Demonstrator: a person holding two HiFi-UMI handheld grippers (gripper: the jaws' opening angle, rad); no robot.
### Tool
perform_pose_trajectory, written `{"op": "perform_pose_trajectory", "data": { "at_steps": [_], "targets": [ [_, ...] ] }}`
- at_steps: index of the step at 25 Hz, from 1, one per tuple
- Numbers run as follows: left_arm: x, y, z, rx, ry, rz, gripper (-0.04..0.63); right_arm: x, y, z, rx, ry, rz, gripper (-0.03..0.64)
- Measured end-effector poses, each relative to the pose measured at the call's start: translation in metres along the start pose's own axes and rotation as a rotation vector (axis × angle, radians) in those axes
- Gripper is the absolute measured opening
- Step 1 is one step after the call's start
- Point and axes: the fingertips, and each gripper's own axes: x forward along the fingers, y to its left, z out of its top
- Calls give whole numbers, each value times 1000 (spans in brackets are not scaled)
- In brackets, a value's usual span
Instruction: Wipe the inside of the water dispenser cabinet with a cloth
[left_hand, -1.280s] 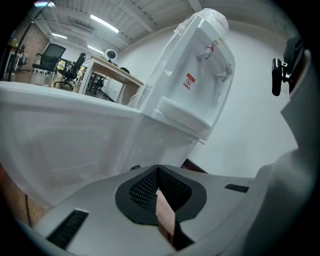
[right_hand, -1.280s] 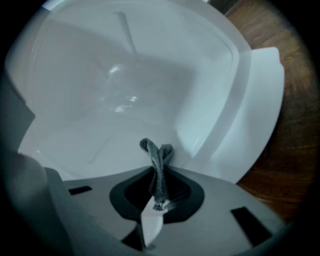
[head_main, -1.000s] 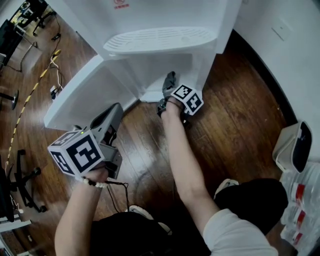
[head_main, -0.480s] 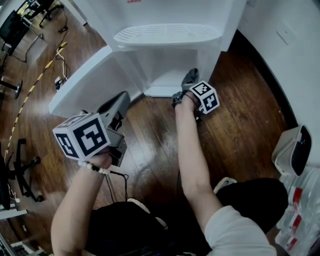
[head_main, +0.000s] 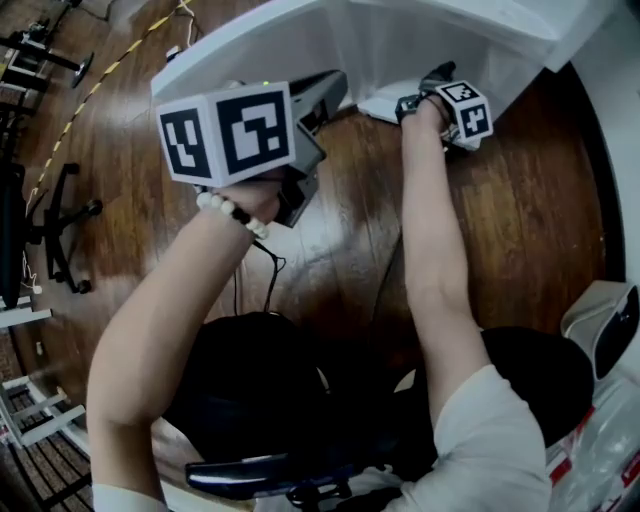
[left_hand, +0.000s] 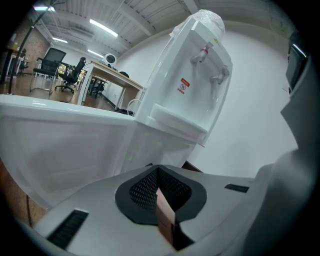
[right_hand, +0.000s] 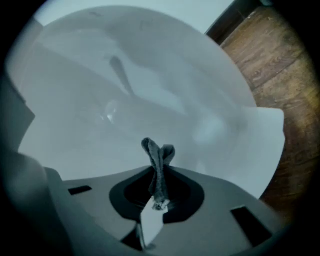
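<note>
Well, we hold the right gripper (head_main: 437, 78) at about 1 o'clock in the head view, its nose at the mouth of the open cabinet (head_main: 400, 40) at the foot of the dispenser (left_hand: 196, 85). Its jaws are pinching a dark cloth (right_hand: 158, 165), bunched into a thin strip. In the right gripper view the strip's long axis runs along the jaws, from the pinch at 6 o'clock up toward 12. Its free end, folded into two small lobes, points into the pale inside of the cabinet; we cannot tell whether that end touches the wall. In the head view the cloth shows only as a dark tip past the gripper. Our left gripper (head_main: 330, 90) is at about 11 o'clock, raised over the wooden floor (head_main: 520, 230) and just beside the open white door (head_main: 230, 50). Its jaws are pressed together with nothing between them. It faces the dispenser's front, with the door at 9 o'clock in its own view.
</note>
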Motion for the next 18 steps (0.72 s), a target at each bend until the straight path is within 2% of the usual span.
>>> {"op": "perform_pose_trajectory", "data": {
  "at_steps": [3, 8, 12, 15, 18],
  "targets": [
    [-4, 0, 2, -6, -5, 11, -3, 16, 10, -23, -6, 68, 11, 41],
    [-5, 4, 1, -13, -10, 23, -3, 33, 9, -72, -45, 252, -5, 41],
    [-3, 4, 2, -13, -14, 20, -3, 36, 17, -105, -85, 381, 32, 41],
    [-3, 6, 3, -12, -16, 21, -3, 36, 20, -106, -116, 393, 60, 41],
    [-3, 7, 3, -12, -15, 21, -3, 32, 20, -98, -100, 375, 80, 41]
  ]
}}
